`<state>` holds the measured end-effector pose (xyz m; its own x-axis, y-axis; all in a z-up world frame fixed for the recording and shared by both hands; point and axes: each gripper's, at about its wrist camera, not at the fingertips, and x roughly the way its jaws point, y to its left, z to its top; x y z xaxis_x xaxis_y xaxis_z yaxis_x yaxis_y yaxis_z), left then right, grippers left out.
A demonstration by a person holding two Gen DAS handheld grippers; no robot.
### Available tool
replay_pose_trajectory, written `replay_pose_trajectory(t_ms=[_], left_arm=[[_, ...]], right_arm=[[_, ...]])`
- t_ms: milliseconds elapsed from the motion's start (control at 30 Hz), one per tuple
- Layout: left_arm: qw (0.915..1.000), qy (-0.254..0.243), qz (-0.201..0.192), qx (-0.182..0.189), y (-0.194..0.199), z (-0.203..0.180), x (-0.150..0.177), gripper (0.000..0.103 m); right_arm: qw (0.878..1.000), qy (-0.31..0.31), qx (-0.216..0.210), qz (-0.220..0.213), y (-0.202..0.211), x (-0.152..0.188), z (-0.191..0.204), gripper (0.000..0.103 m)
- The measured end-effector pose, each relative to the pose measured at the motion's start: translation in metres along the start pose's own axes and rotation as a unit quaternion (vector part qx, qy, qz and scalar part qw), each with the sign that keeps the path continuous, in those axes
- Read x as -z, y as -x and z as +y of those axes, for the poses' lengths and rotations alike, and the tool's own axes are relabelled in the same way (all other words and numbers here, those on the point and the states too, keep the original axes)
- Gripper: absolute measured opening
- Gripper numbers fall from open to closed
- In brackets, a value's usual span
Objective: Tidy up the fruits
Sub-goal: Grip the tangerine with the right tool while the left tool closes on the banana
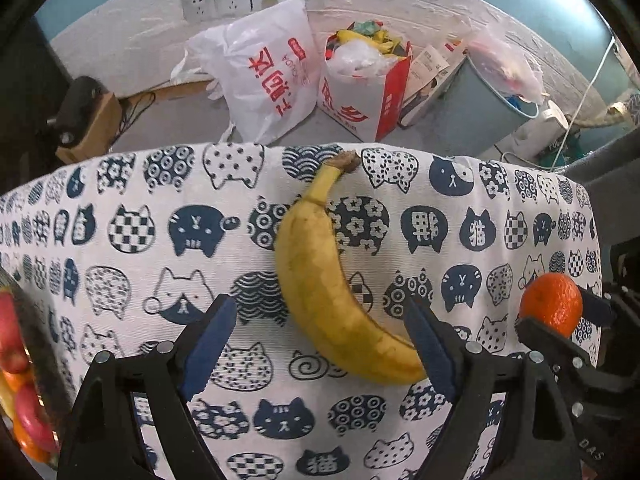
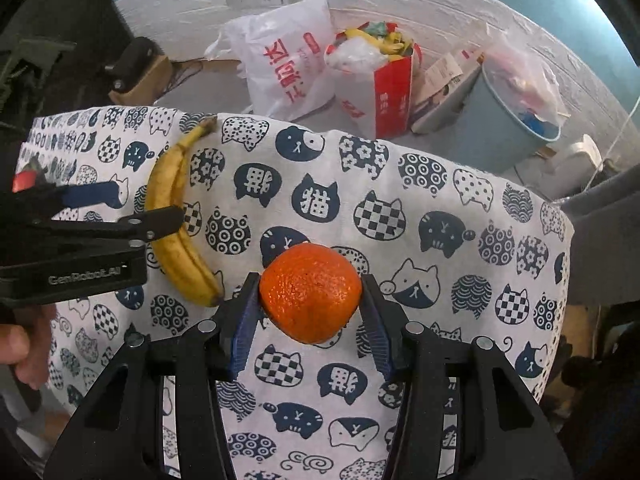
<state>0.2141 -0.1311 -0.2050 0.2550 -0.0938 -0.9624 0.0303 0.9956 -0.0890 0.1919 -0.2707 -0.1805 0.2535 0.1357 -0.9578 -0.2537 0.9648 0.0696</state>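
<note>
A yellow banana [image 1: 324, 280] lies on the cat-print cloth [image 1: 160, 240], stem toward the far edge. My left gripper [image 1: 320, 344] is open, its blue-padded fingers either side of the banana's near end, not closed on it. My right gripper [image 2: 308, 320] is shut on an orange mandarin [image 2: 310, 292], held just above the cloth. In the left wrist view the mandarin [image 1: 552, 304] and right gripper show at the right edge. In the right wrist view the banana [image 2: 176, 216] lies at left under the left gripper [image 2: 132, 208].
A container of red and orange fruit [image 1: 20, 380] sits at the left edge of the table. Beyond the far table edge, on the floor, are a white plastic bag [image 1: 272, 72], a red-and-white paper bag [image 1: 360, 92] and a grey bin [image 1: 484, 108].
</note>
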Motion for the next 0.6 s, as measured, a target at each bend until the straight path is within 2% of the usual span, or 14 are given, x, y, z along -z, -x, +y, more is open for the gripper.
replay_pose_trajectory(t_ms=[167, 233, 333, 400, 500, 600], left_arm=[[0.9999, 0.014, 0.001, 0.003, -0.009, 0.000, 0.001, 0.086], [0.9998, 0.019, 0.002, 0.009, -0.011, 0.002, 0.002, 0.072], [0.9995, 0.023, 0.012, 0.017, -0.018, 0.005, 0.003, 0.062], [0.9995, 0.023, 0.004, 0.021, -0.019, 0.006, 0.002, 0.061], [0.9994, 0.008, -0.005, 0.032, -0.019, 0.003, 0.003, 0.051], [0.9994, 0.007, -0.009, 0.033, -0.019, 0.003, 0.004, 0.050]], right_arm=[[1.000, -0.007, -0.003, -0.001, -0.001, 0.002, -0.004, 0.049], [1.000, -0.007, -0.004, -0.001, -0.001, 0.003, -0.004, 0.049], [1.000, -0.009, -0.004, 0.000, -0.002, 0.004, -0.004, 0.049], [1.000, -0.012, -0.005, 0.001, -0.003, 0.004, -0.005, 0.049], [1.000, -0.013, -0.006, 0.001, -0.004, 0.004, -0.004, 0.049], [1.000, -0.014, -0.007, 0.001, -0.003, 0.004, -0.002, 0.049]])
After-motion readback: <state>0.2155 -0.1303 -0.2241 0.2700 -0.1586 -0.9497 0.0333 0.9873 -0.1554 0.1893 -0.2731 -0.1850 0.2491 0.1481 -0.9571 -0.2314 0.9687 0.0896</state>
